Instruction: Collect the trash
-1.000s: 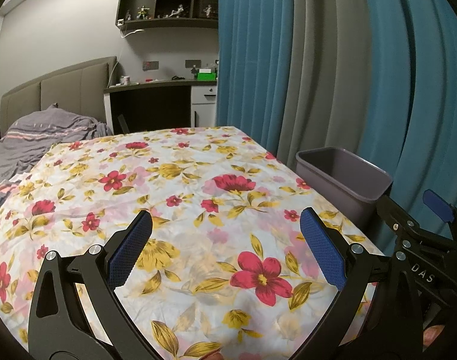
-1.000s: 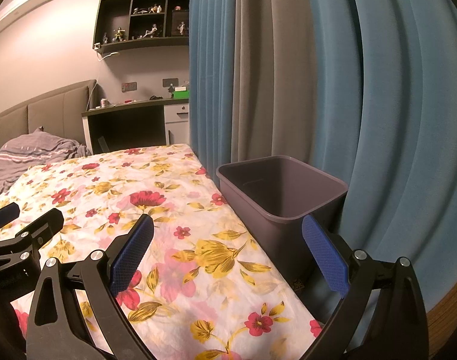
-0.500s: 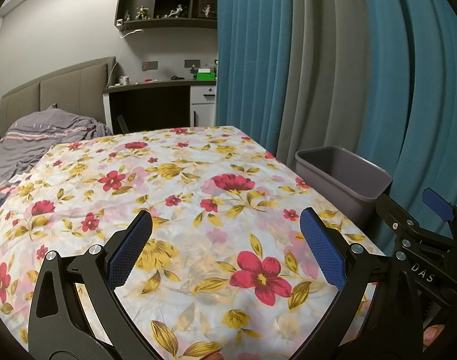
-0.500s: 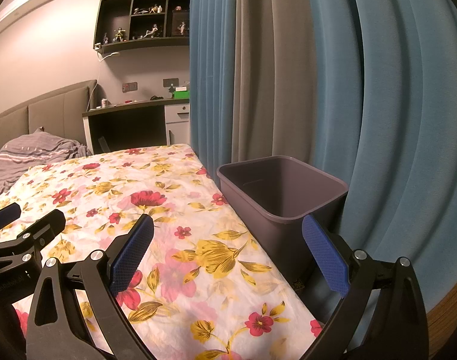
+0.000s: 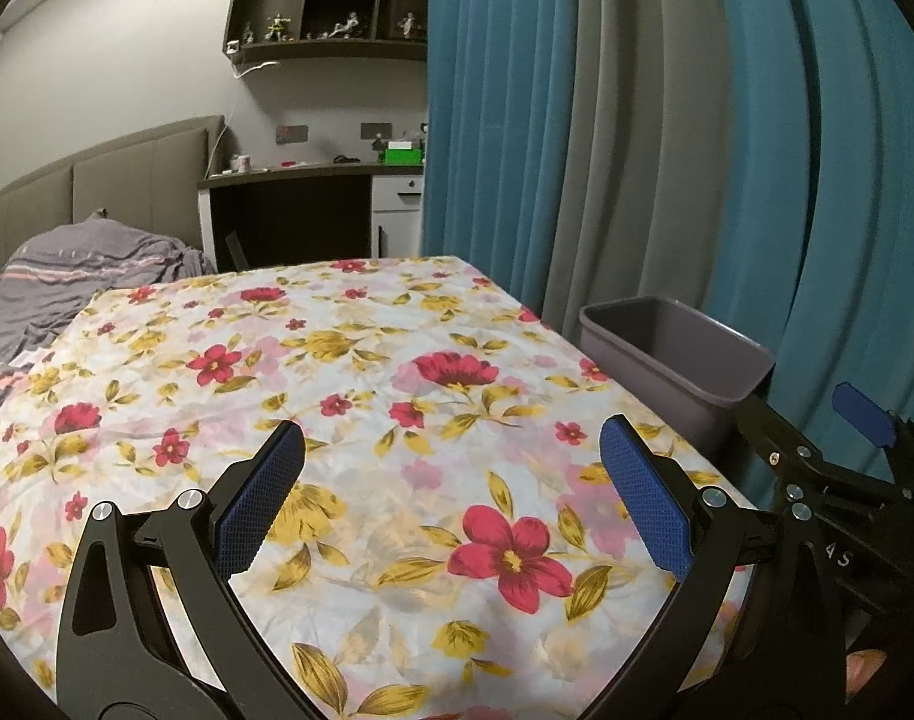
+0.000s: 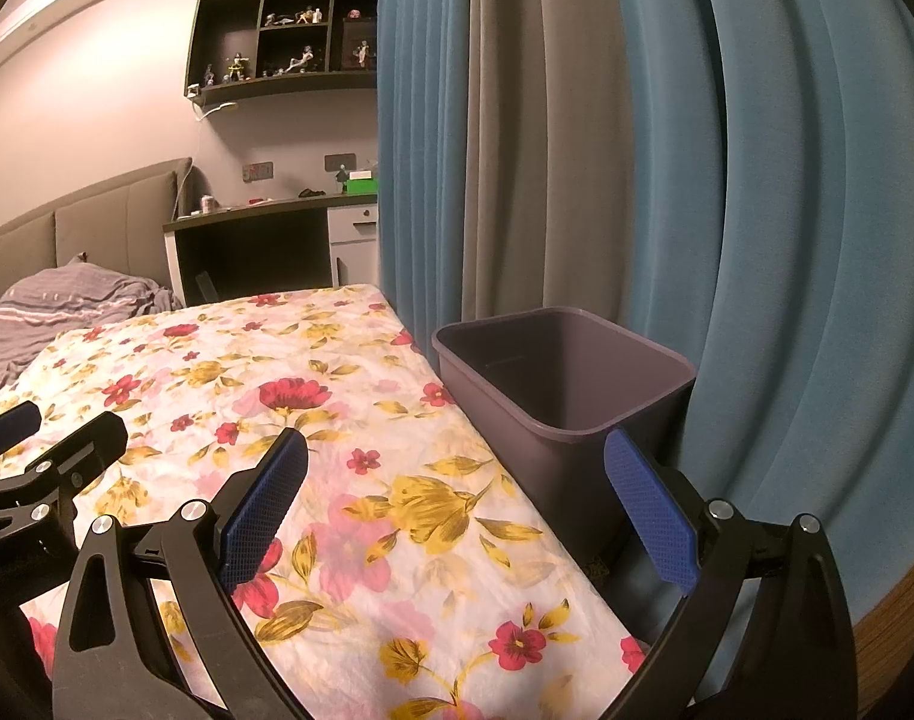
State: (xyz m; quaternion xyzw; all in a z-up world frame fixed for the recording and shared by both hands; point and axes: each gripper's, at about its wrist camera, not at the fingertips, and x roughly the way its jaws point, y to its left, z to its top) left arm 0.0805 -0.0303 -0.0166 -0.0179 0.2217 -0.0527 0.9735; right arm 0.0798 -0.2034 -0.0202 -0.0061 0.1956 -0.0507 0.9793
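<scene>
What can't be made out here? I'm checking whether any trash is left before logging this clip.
- Bin floor: both views, hidden by its own walls.
- Floor by the bin: right wrist view, hidden by the right gripper.
- Near edge of floral cloth: left wrist view, hidden by the left gripper.
- Desk items: too small.

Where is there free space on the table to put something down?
The flowered tablecloth is bare from the left gripper to the far edge. The right side is tighter: the bin and right gripper are there.
</scene>
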